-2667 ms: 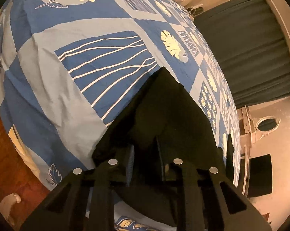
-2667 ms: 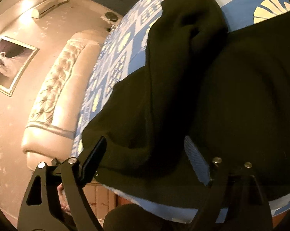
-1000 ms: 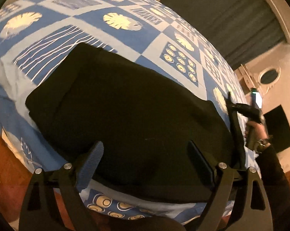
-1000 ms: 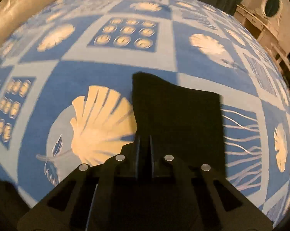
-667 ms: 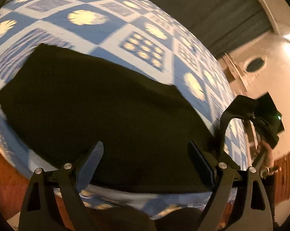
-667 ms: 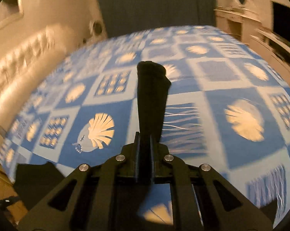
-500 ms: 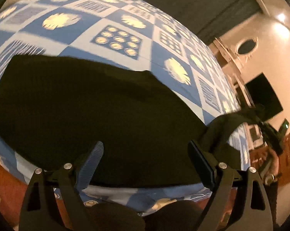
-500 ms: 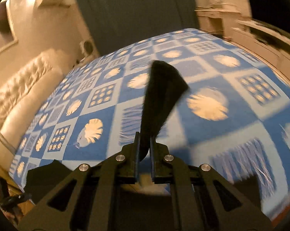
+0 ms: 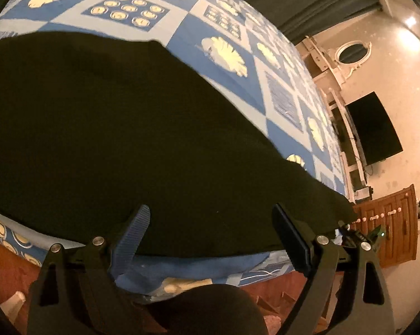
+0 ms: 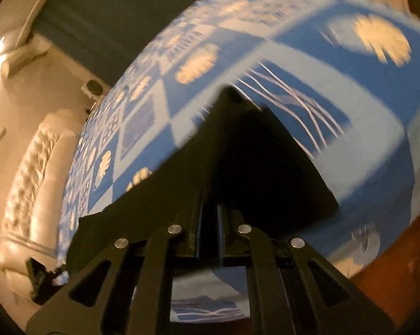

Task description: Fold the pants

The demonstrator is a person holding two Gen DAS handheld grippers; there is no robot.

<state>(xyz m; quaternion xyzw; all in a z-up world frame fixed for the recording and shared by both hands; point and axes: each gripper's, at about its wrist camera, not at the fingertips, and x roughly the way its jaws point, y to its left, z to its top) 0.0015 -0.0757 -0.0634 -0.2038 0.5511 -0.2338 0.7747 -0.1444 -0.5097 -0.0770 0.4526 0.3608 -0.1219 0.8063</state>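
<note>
Since a second ago our right gripper (image 10: 210, 212), fingers clamped on the soft, limp black fabric pants (image 9: 120, 128), swings their end toward 12 o'clock; left gripper (image 9: 210, 240) gapes wide.

Pants (image 9: 112, 128): matt black soft cloth. Bedspread (image 9: 198, 22): smooth printed cloth. Left gripper (image 9: 210, 234): matt black plastic, ribbed pads. Dresser (image 9: 391, 223): glossy wood.

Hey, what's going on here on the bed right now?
A person with a gripper in each hand is folding black pants on a blue patterned bedspread. The right gripper is shut on an edge of the pants, lifting it above the bedspread. The left gripper hangs open over the spread-out pants, holding nothing.
</note>
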